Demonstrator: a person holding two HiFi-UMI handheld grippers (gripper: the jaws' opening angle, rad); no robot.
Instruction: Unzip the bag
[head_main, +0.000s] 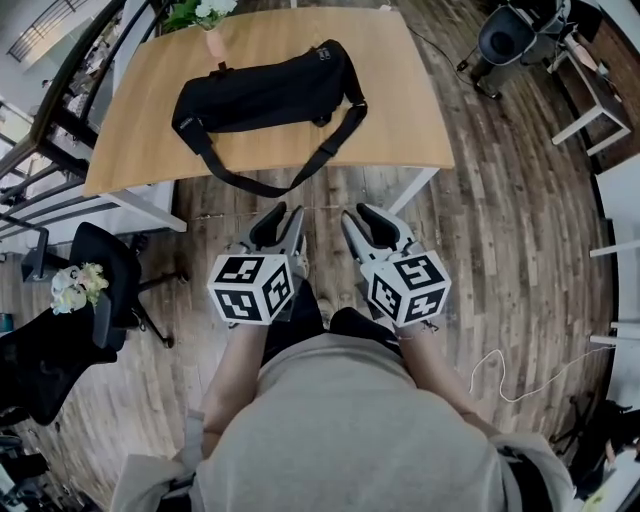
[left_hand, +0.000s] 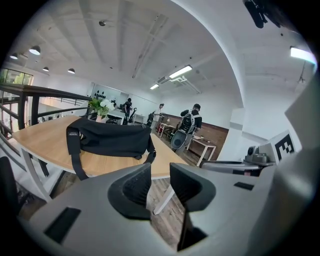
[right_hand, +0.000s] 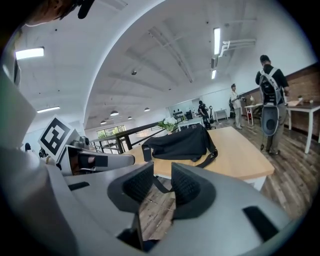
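I am holding left gripper (head_main: 284, 218) and right gripper (head_main: 360, 215) part-open, empty; bag (head_main: 265, 95) ahead, unbraced, risks sliding under any zip pull.

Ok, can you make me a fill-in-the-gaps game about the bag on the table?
1. The ____ bag lies on the wooden table.
2. Its long ____ hangs over the table's edge.
3. A vase behind the bag holds white ____.
4. The left gripper and the right gripper both have their jaws ____, with nothing between them.

Missing words: black; strap; flowers; open.
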